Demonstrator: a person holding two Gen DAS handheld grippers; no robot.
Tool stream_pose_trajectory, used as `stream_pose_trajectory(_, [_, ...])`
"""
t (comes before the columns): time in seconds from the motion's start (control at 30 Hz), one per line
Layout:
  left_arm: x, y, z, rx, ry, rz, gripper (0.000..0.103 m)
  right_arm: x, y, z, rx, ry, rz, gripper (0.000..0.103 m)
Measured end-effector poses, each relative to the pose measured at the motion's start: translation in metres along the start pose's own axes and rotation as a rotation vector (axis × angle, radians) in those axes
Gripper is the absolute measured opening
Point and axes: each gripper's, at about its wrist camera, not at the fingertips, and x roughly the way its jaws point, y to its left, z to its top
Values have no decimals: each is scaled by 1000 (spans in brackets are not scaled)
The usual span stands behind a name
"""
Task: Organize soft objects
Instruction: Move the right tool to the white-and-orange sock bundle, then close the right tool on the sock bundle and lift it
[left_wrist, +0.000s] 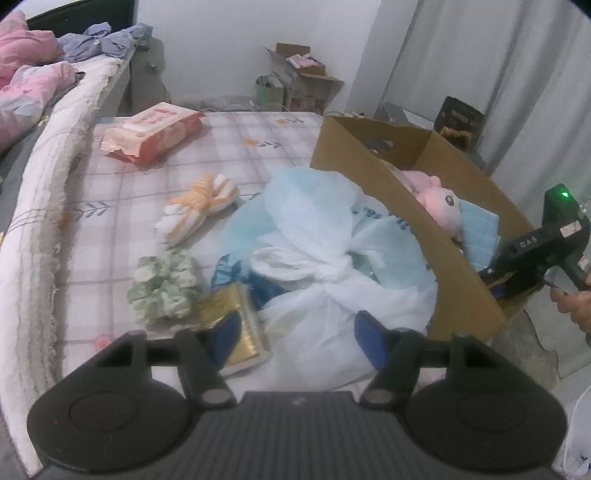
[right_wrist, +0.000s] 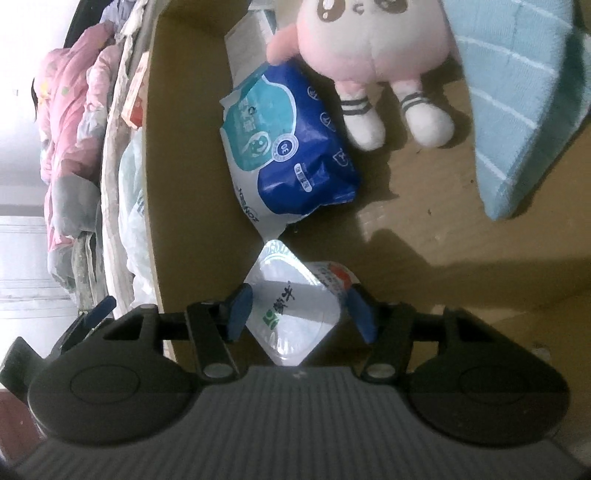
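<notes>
- Hanging inside the cardboard box, the right gripper has its blue pads apart on either side of a small white tissue pack; the pack lies on the box floor between the fingers, corner-on like a diamond, with no clear press from either pad, so it reads as let go rather than held.
- Beyond that pack, farther along the fingers, lies a blue-and-white wipes pack, its long axis running away from the gripper toward the pink plush doll; a light blue checked towel leans at the right side of the box.
- The left gripper hovers over the bed with its jaws apart and nothing between them; directly under it and just ahead bulges a knotted white and pale blue plastic bag, pressed against the outer wall of the box.
- Beside its left finger sits a gold-wrapped packet; a green-and-white scrunchie-like bundle lies just left of that, and an orange-and-white striped cloth toy farther out; a red wipes pack is well apart at the far end of the checked mattress.
- Judging by position, the left hand is the nearer one for the remaining loose items; the box lies to their right, so the carry would go rightward over its near wall.
</notes>
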Motion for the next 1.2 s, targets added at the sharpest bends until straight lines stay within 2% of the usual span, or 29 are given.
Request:
stream_pose_trajectory(0.1, [-6,7,-6,3,-22,10,73,-11,11,-7,-45,-84,-75,75])
stream_pose_trajectory(0.3, [-12,21,-8,38,-62,65,74,-53,45,-22,-125,-252,-104,75])
stream_pose_trajectory(0.4, [-12,28,0,57,-100,91,74,-63,75,-21,-170,-309,-76,75])
stream_pose_trajectory(0.5, [-6,32,13,109,-152,152,74,-61,115,-15,-232,-319,1,75])
stream_pose_trajectory(0.6, [7,39,29,159,-178,184,74,-43,161,-1,-297,-284,71,75])
stream_pose_trajectory(0.77, [45,55,56,168,-139,173,73,14,226,44,-303,-159,114,73])
stream_pose_trajectory(0.93, [91,69,73,193,-77,181,73,91,265,94,-264,-51,56,69])
stream_pose_trajectory(1.0, [108,74,77,191,-49,187,72,118,269,111,-229,-11,28,66])
stream_pose_trajectory(1.07, [123,81,80,183,-14,187,67,145,270,127,-202,17,-17,65])
stream_pose_trajectory(1.2, [148,93,84,141,61,187,65,183,265,148,-147,67,-74,66])
